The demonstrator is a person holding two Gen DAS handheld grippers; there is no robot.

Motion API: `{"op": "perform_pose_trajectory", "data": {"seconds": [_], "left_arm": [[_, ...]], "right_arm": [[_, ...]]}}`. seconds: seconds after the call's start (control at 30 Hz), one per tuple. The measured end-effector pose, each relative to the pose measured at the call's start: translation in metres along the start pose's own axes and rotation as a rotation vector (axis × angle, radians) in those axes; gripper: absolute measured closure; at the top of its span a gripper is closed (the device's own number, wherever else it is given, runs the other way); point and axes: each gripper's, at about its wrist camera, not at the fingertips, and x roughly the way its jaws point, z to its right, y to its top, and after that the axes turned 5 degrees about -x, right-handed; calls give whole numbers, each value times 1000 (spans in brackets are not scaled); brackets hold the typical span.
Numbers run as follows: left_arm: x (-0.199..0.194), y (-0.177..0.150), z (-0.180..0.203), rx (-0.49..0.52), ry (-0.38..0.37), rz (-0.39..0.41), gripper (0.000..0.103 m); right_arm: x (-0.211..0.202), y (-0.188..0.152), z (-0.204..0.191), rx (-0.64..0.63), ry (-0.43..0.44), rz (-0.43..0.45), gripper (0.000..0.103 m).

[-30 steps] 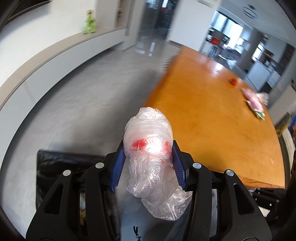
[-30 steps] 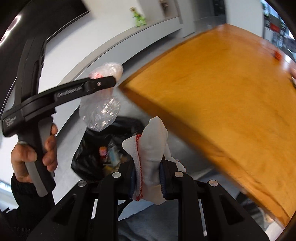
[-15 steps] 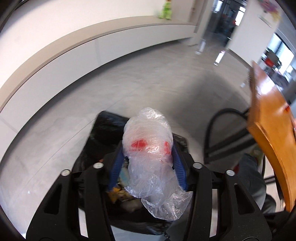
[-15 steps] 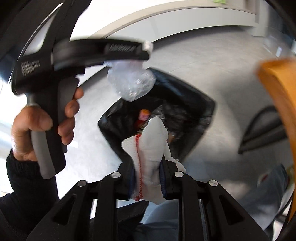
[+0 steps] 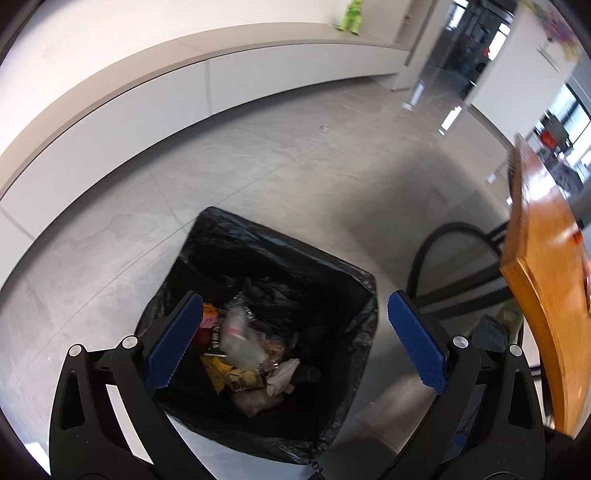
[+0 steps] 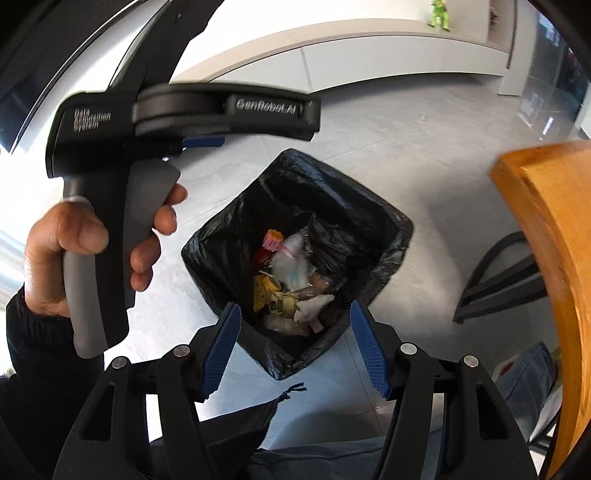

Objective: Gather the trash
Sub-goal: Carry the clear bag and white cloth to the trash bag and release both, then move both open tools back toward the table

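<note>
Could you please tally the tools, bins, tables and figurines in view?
tools: 2, the left tool and the right tool, both with jaws opening and nothing between them
black-lined bin: 1
wooden table: 1
green figurine: 1
Total: 5

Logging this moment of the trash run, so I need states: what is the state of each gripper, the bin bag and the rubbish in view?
left gripper: jaws opening, nothing between them.
right gripper: jaws opening, nothing between them.
black bin bag: mouth open, partly filled.
clear plastic bag: lying in the bin bag.
white cloth: lying in the bin bag.
</note>
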Motion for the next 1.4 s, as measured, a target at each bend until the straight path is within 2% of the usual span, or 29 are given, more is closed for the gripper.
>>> {"op": "perform_pose_trajectory", "data": {"seconds": [0.23,0.47,0.67,0.9,1.07,1.27,1.4], "left_arm": [[1,-2,50,91,-87,-29,6],[-2,-7,136,207,-235,-79,6],[-4,-12,215,314,-320,-97,6],[-4,-12,303,432,-367,-115,6],[-4,-19,368,533,-373,-110,6],[13,-21,436,608,-397,-148,6],[24,-21,476,638,-400,-158,6]], "right_arm": [[-34,-24,45,108,-63,56,40],[-80,-58,111,271,-141,124,40],[-126,-92,175,408,-232,174,40],[-179,-133,255,576,-345,228,40],[-216,-165,318,713,-420,262,40],[-244,-197,393,860,-498,302,40],[-251,-205,432,906,-556,299,40]]}}
